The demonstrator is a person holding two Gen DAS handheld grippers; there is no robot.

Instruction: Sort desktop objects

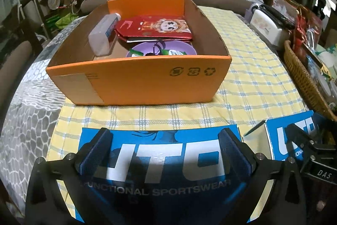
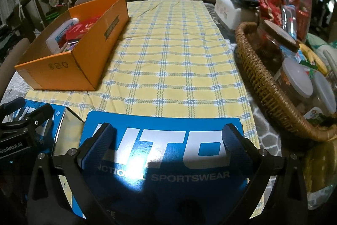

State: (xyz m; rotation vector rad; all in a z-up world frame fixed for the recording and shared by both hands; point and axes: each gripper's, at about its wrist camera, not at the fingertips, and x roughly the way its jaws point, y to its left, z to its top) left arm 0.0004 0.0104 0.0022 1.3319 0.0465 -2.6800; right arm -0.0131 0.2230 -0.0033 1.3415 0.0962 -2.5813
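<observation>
Both claws hang low over the near edge of the bench, side by side. The left claw (image 1: 164, 149) has its fingers spread wide apart over a blue printed box (image 1: 160, 163), gripping nothing. The right claw (image 2: 166, 144) is spread wide too, above a second blue box (image 2: 162, 153) that lies flat on the yellow checked cloth (image 2: 179, 56).

Farther back on the cloth stands an orange cardboard box (image 1: 147, 81), open at the top. Inside it are a clear plastic bottle (image 1: 103, 35) leaning along the left wall, a red envelope (image 1: 155, 27) and a purple bowl (image 1: 147, 50). A wicker basket (image 2: 265, 81) of jars sits at the right edge of the bench.
</observation>
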